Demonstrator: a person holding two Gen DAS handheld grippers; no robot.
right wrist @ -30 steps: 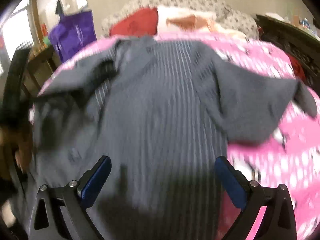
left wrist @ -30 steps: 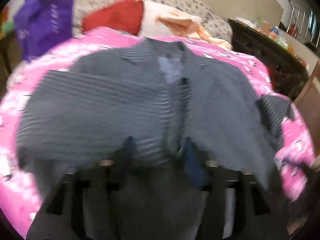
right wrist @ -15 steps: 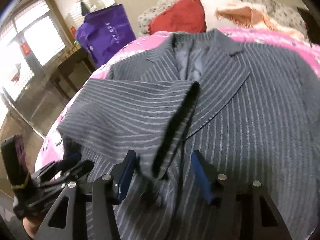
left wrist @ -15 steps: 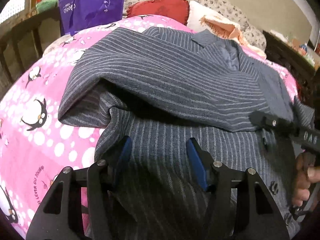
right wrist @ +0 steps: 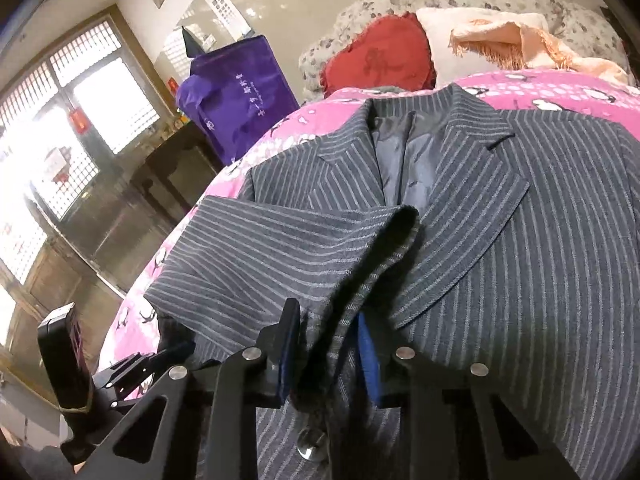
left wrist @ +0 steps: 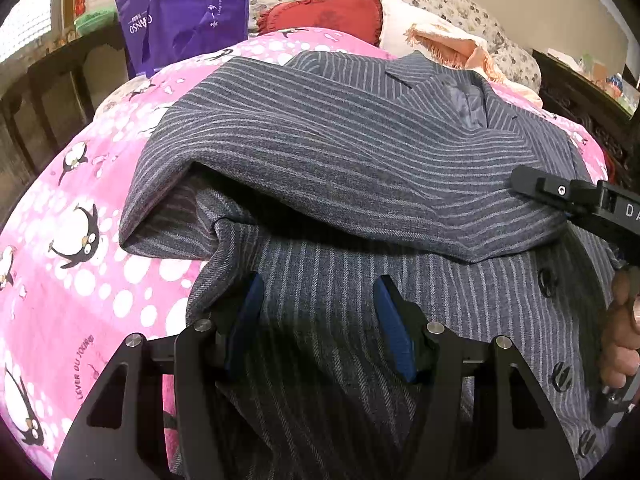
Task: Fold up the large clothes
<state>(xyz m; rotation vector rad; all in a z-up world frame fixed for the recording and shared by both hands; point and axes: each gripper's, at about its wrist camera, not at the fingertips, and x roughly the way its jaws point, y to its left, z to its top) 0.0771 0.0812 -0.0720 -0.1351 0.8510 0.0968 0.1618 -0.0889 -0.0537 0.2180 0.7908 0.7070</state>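
Right tool (right wrist: 330, 344): fingers nearly together, pinching the cuff end of the sleeve (right wrist: 280, 248) of the pinstriped jacket (right wrist: 520, 260). A fold of striped cloth hangs between the blue pads. The sleeve is laid across the jacket's front, its cuff near the centre line below the lapel (right wrist: 472, 216).

Left tool (left wrist: 318, 320): fingers spread, holding nothing — it hovers low over the jacket's lower front panel, pads either side of a flat stretch of cloth. Whether the pads touch the fabric cannot be told.

The jacket lies face-up on the bed, on a pink penguin-print cover (left wrist: 80, 260), collar toward the pillows (right wrist: 380, 56). A purple bag (left wrist: 184, 12) stands beyond the bed's far left corner.

Judged step: setting the folded sleeve flat on the chest. Recommendations:
- Lower the cuff until it rests on the front before releasing; dropped from height, it will likely curl back.
- Keep the sleeve's fold edge parallel with the jacket's side — at the elbend (left wrist: 168, 216) it bulges and stands proud of the body, so the free tool should press that loop flat.
- Avoid dragging the lapel out of line.
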